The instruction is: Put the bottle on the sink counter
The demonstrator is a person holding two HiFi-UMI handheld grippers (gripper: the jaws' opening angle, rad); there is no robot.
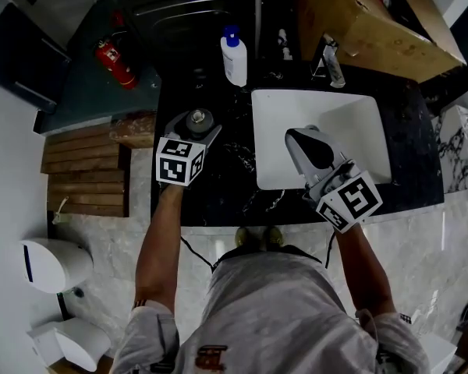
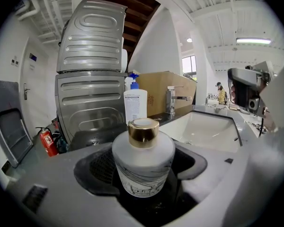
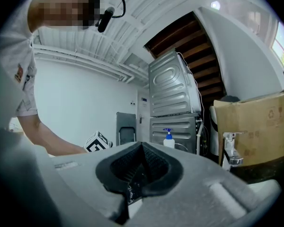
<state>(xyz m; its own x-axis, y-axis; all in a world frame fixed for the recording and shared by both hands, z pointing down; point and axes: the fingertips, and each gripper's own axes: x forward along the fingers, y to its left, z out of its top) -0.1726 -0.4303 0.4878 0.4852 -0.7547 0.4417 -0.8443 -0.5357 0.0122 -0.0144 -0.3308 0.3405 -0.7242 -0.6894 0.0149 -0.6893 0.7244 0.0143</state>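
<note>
A round white bottle point(image 2: 143, 162) with a gold cap stands upright between the jaws of my left gripper point(image 2: 144, 193), whose dark pads close on its sides. In the head view the bottle point(image 1: 199, 120) sits at the left gripper point(image 1: 196, 129) over the left part of the black marble counter point(image 1: 218, 185), left of the white sink point(image 1: 359, 115). I cannot tell whether its base touches the counter. My right gripper point(image 1: 310, 145) hangs over the sink basin. In the right gripper view its jaws point(image 3: 141, 174) meet with nothing between them.
A white soap dispenser point(image 1: 234, 57) with a blue pump stands at the back of the counter. A chrome faucet point(image 1: 331, 62) and a cardboard box point(image 1: 374, 22) are behind the sink. A red fire extinguisher point(image 1: 115, 63) lies on the floor at the left, a toilet point(image 1: 51, 263) lower left.
</note>
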